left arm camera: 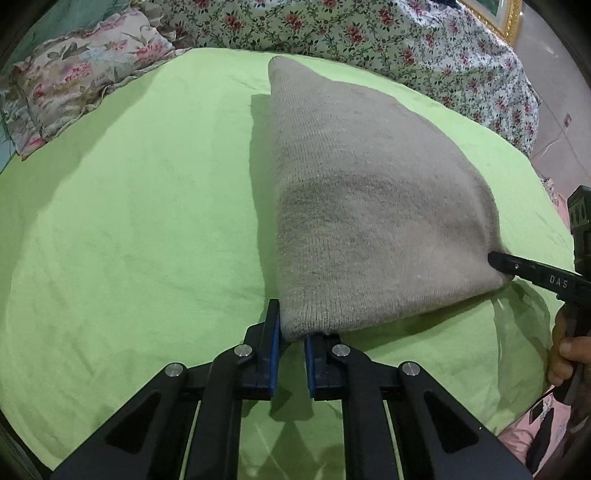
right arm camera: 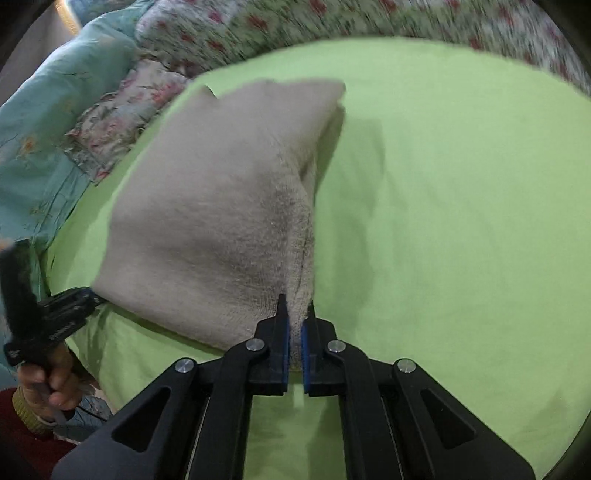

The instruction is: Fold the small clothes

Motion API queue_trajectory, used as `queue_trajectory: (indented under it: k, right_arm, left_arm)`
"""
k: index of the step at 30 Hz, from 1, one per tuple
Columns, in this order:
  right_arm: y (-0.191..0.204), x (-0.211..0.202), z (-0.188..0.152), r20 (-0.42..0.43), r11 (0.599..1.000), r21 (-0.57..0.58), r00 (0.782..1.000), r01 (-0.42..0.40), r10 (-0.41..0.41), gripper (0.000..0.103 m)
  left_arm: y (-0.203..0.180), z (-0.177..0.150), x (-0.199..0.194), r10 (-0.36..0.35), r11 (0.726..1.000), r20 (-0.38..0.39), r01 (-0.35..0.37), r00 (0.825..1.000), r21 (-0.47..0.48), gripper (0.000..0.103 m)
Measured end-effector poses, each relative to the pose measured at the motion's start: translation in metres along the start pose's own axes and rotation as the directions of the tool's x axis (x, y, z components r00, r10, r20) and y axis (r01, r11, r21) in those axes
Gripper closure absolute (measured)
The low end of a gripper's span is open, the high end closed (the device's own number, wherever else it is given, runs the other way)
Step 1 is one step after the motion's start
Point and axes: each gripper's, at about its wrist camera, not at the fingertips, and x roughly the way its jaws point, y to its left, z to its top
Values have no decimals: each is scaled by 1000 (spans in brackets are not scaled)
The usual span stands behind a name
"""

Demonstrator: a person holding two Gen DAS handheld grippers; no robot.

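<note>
A beige knitted garment (left arm camera: 354,206) lies on the green sheet (left arm camera: 129,221), its near edge lifted off it. My left gripper (left arm camera: 291,332) is shut on the garment's near left corner. My right gripper (right arm camera: 295,325) is shut on the near right corner of the garment (right arm camera: 207,206). The right gripper also shows at the right edge of the left wrist view (left arm camera: 496,260), pinching that corner. The left gripper shows at the left edge of the right wrist view (right arm camera: 90,295). The far end of the garment rests on the sheet.
The green sheet (right arm camera: 443,221) covers a bed. A floral pillow (left arm camera: 74,81) lies at the far left and a floral quilt (left arm camera: 369,37) runs along the far side. A teal blanket (right arm camera: 55,110) lies to the left. A gold frame (left arm camera: 498,14) stands at the top right.
</note>
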Motion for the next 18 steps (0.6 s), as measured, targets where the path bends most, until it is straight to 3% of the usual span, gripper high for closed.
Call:
queue_trajectory:
  k: [5, 9, 15, 18]
  right_arm:
    - [-4, -4, -6, 20, 999, 47, 1000, -13, 12, 97]
    - [-13, -9, -7, 21, 994, 100, 999, -40, 38, 78]
    - [-13, -39, 4, 62, 978, 147, 988, -150, 142, 77]
    - [-21, -48, 20, 114, 956, 190, 972, -226, 207, 65]
  left_arm:
    - [1, -1, -4, -32, 999, -38, 33, 999, 30, 92]
    - [0, -7, -26, -111, 989, -38, 114, 993, 91, 92]
    - [-2, 2, -60, -282, 951, 15, 277, 959, 134, 91]
    - [-6, 14, -57, -317, 938, 22, 310, 948, 154, 91]
